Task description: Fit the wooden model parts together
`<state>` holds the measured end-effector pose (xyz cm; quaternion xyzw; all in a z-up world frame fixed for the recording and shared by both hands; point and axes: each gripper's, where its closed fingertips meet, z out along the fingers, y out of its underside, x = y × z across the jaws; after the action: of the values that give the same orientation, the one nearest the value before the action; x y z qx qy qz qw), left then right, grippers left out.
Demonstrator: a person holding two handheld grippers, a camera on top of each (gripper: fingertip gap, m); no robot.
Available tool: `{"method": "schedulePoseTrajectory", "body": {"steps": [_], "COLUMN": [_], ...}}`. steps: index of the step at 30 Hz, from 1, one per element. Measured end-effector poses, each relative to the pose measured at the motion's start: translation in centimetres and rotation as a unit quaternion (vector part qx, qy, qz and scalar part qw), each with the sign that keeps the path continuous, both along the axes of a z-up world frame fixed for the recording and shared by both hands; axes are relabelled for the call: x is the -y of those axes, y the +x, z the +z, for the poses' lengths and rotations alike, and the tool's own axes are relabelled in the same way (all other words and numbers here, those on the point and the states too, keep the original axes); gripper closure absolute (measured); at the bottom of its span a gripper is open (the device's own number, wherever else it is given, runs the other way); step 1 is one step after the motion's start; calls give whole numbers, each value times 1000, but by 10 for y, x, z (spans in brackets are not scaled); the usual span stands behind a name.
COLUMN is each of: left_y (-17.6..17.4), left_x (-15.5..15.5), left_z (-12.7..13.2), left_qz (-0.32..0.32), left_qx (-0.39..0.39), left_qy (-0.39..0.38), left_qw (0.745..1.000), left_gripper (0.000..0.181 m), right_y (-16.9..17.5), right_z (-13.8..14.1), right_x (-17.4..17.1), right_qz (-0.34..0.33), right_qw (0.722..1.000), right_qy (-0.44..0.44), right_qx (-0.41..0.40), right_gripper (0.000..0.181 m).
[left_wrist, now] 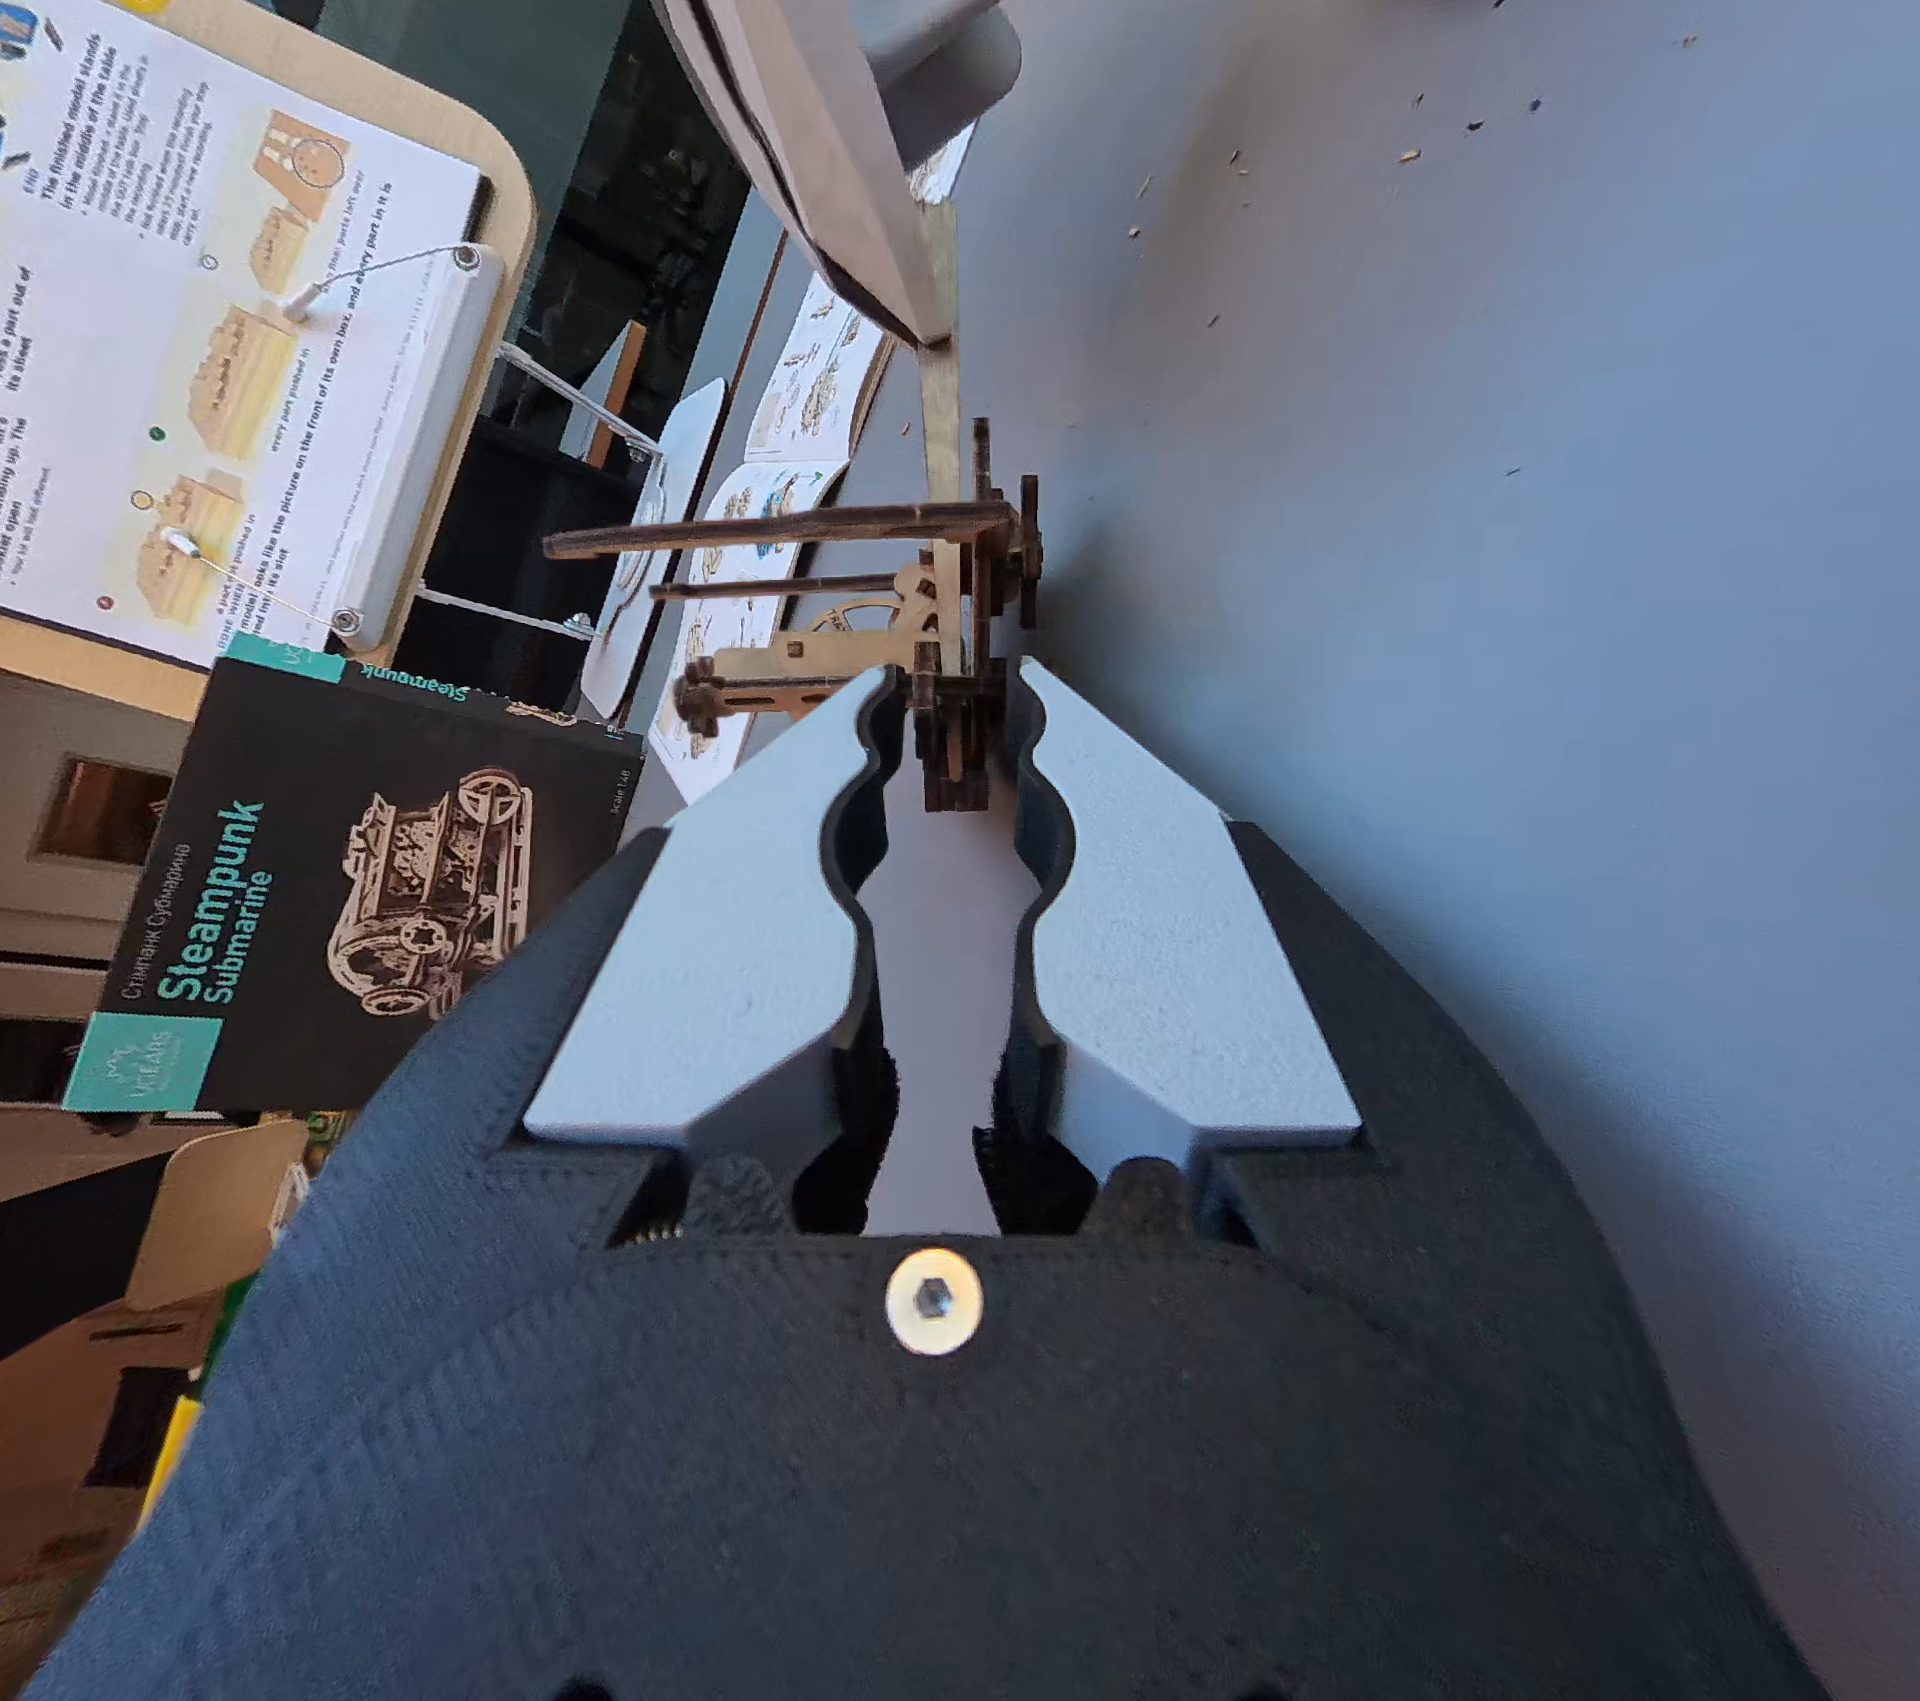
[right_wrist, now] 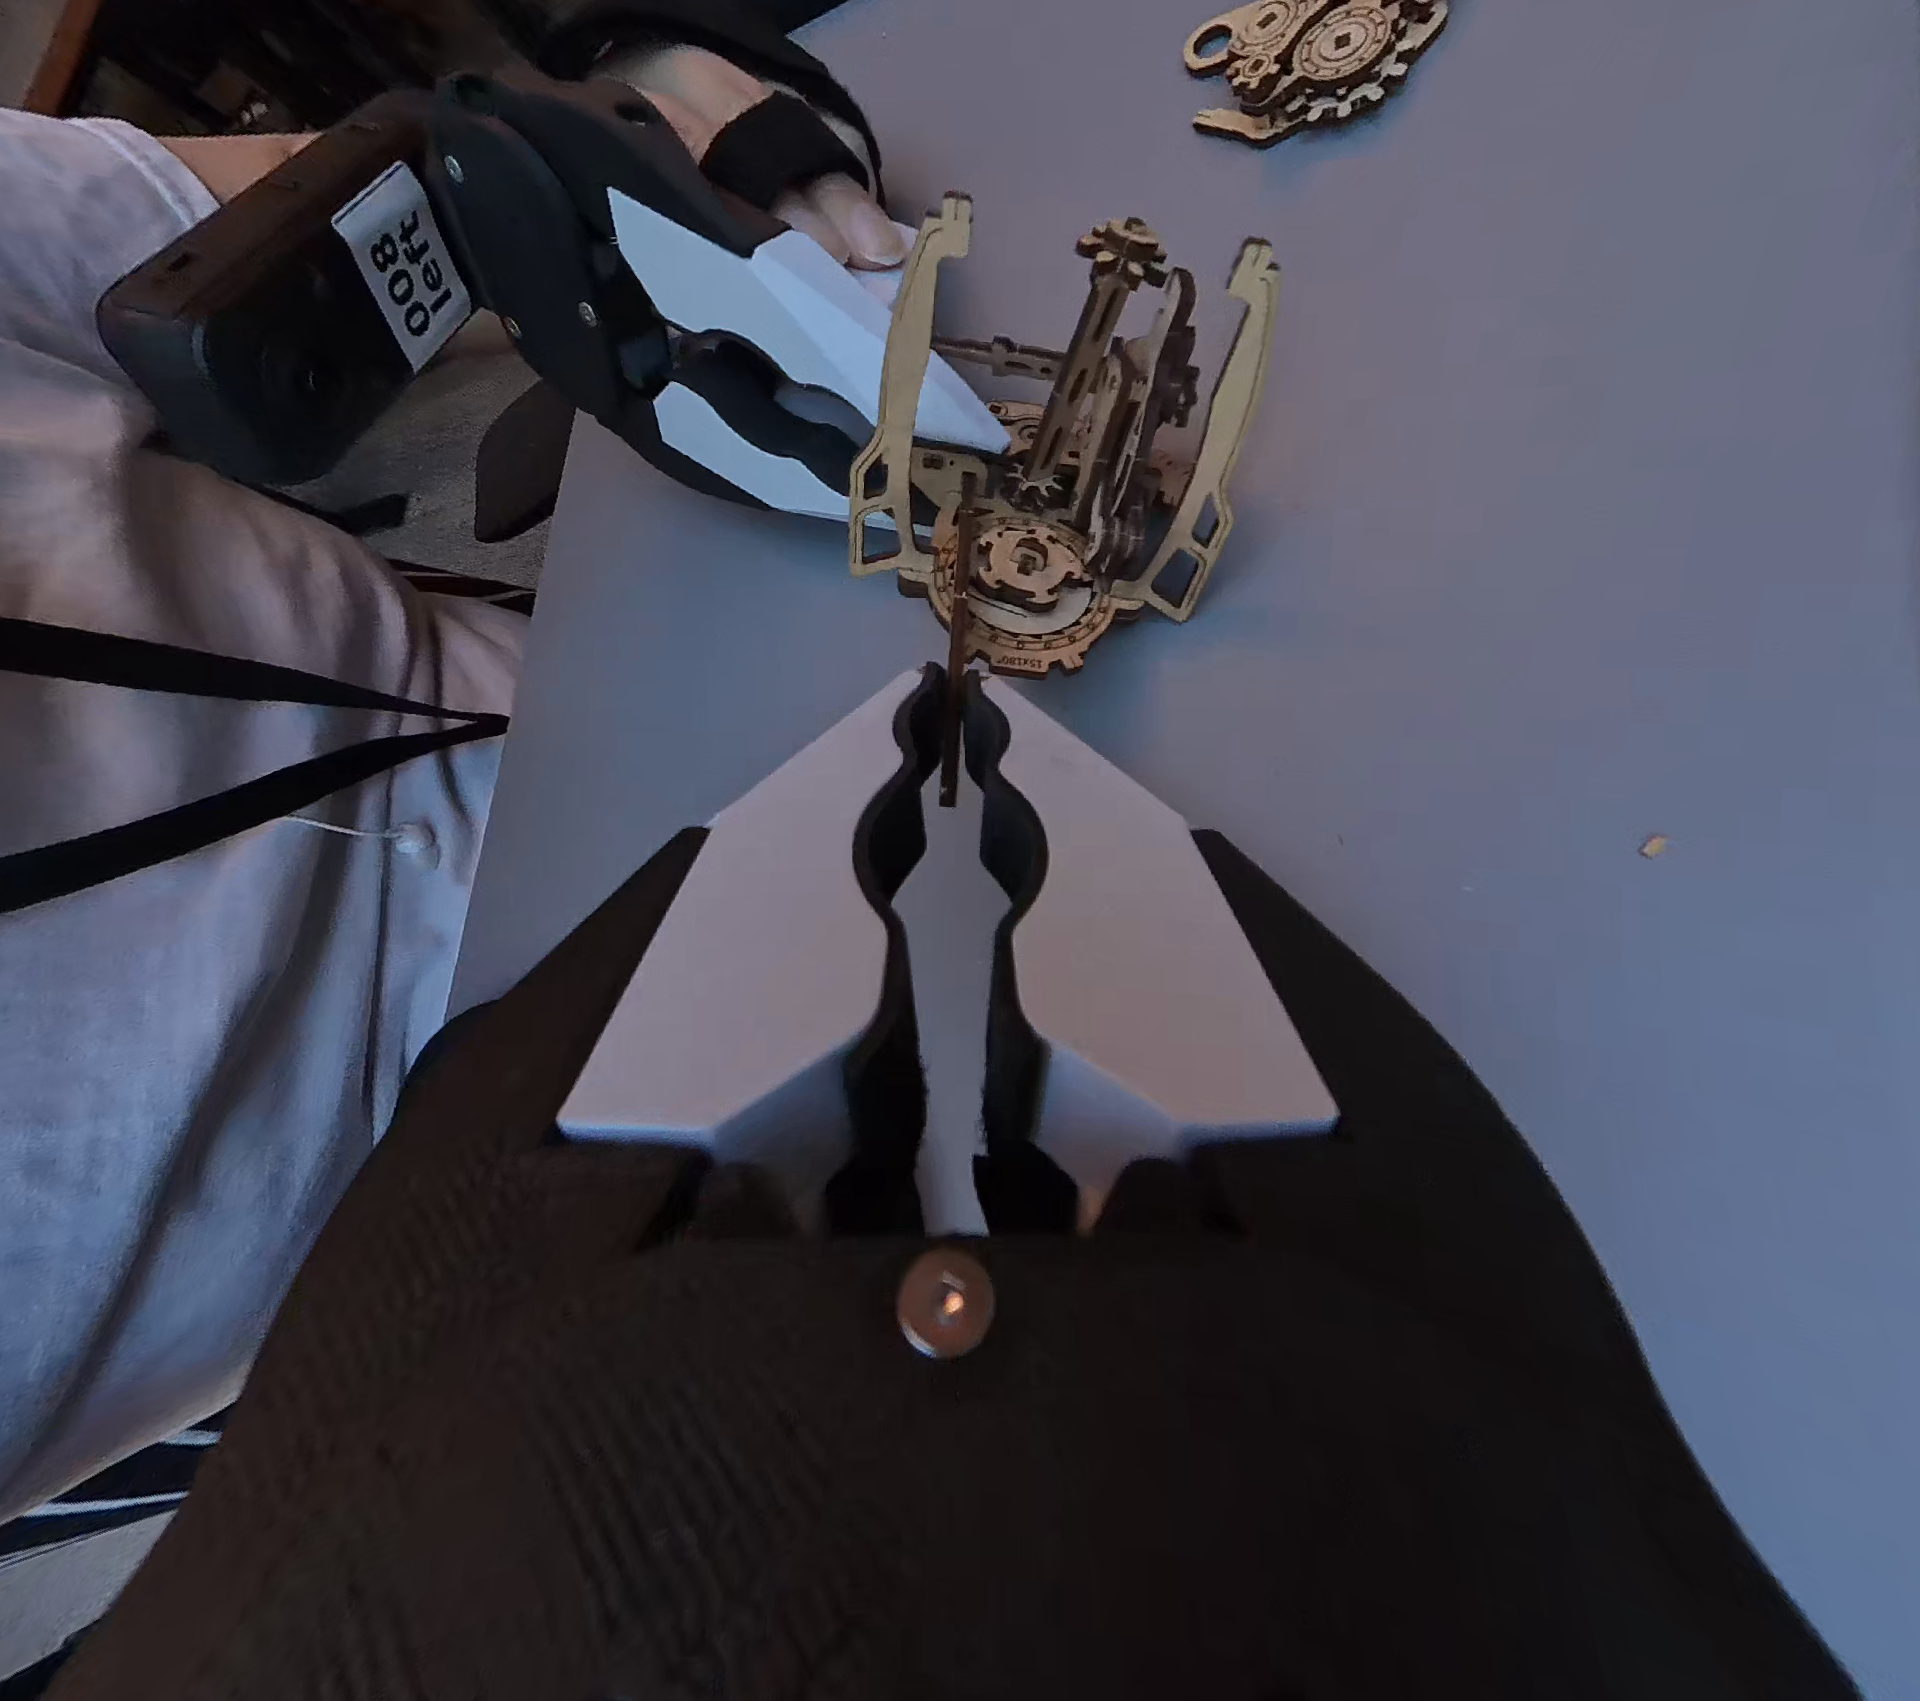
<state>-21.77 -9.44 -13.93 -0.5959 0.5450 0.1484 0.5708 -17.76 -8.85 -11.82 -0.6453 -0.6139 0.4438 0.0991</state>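
Two grippers, both clamped: the right gripper pinches a thin wooden strip edge-on, and the left gripper grips the half-built model standing on the grey table. Looks light, stiff, snappy stuff, so I'd hold the thicker frame, not those skinny prongs.

Right gripper, fingers pinched on a thin dark wooden strip, its far end against the wooden model on the grey desk. Left gripper reaches into the model's frame. Separate gear cluster lies well apart.
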Motion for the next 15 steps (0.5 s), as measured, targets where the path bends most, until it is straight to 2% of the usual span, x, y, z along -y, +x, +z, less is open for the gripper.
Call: {"method": "schedulePoseTrajectory", "body": {"steps": [8, 15], "left_y": [-1, -8], "left_x": [0, -4], "left_z": [0, -1], "left_qz": [0, 20], "left_qx": [26, 2], "left_qy": [-26, -12], "left_qw": [999, 1000], "left_gripper": [164, 164], "right_y": [-10, -14], "right_z": [-1, -6], "right_x": [-1, 1], "right_qz": [-4, -5], "right_qw": [1000, 1000], "right_qy": [-17, -17], "right_qx": [-9, 7], "right_gripper": [180, 180]}}
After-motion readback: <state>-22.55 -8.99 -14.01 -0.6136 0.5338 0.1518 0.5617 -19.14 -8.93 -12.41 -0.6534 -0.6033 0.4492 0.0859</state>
